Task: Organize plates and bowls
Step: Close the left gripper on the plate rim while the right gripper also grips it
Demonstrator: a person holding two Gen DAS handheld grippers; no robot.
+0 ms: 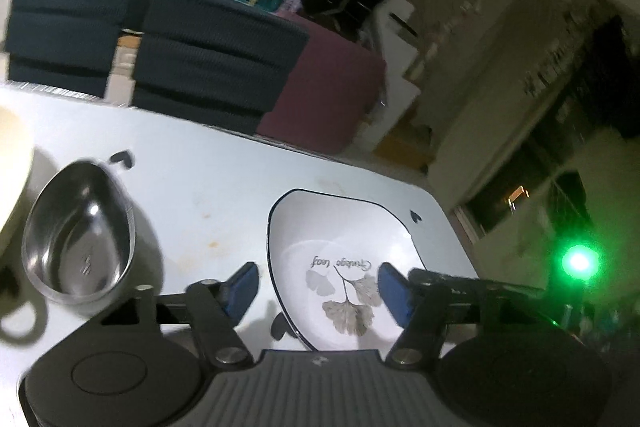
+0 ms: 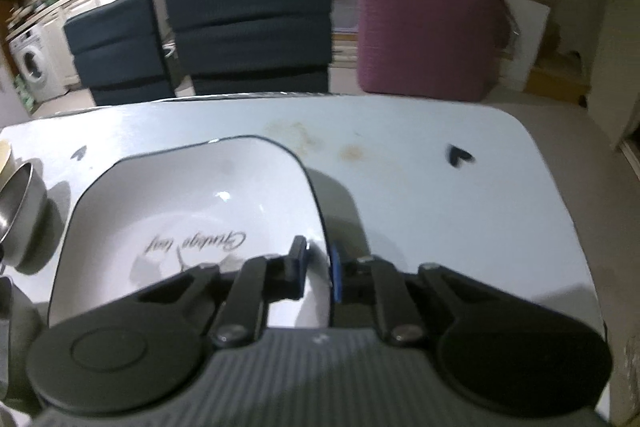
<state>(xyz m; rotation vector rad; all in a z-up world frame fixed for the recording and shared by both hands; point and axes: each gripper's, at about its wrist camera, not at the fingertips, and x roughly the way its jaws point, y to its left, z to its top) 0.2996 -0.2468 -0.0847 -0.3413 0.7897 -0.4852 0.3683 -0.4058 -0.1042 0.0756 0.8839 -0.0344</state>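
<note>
A white, dark-rimmed square plate (image 1: 340, 235) with a ginkgo leaf print lies on the pale blue table (image 1: 200, 179). My left gripper (image 1: 318, 293) hovers over the plate's near left part. Its blue pads stand apart, one outside the rim and one above the plate, and press on nothing. In the right wrist view the same plate (image 2: 192, 195) fills the left half. My right gripper (image 2: 318, 267) is shut on its right rim, with one finger inside the plate and one outside. A steel bowl (image 1: 80, 239) stands upright to the left of the plate, also seen as the steel bowl (image 2: 16, 203).
A cream vessel (image 1: 12, 155) sits at the far left edge beside the steel bowl. Small black heart marks dot the table (image 2: 440, 207). Beyond its far edge stand dark blue chairs (image 2: 248, 27) and a maroon ottoman (image 2: 428, 27). The table's rounded corner lies to the right.
</note>
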